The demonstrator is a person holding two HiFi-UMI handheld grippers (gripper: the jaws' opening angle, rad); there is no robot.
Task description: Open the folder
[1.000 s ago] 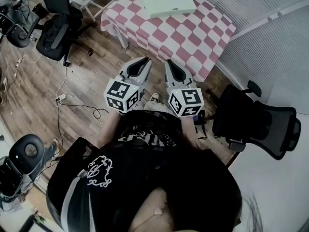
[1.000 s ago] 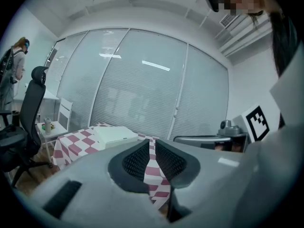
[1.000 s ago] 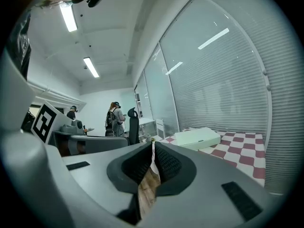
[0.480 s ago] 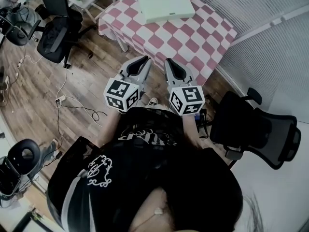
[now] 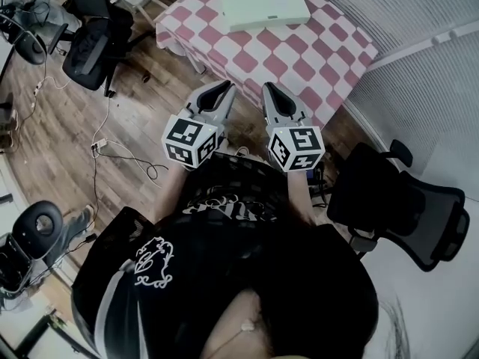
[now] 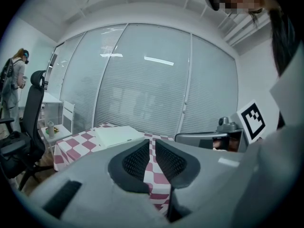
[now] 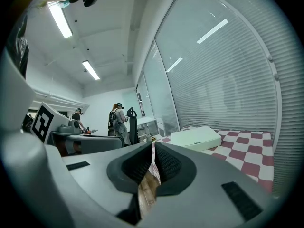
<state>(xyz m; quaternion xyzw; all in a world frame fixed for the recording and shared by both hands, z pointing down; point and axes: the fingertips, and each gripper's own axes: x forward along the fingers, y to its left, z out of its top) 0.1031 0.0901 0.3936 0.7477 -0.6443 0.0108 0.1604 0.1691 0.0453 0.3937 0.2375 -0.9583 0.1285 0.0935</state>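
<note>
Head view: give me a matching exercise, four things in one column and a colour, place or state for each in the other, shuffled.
Things:
1. folder
2. cable
3. tablecloth
4. left gripper

Descriptions:
A. red and white checks
B. shut, holding nothing
C. on the wood floor
D. pale, lying flat

Pairs: 1-D, 2-C, 3-A, 4-B
</note>
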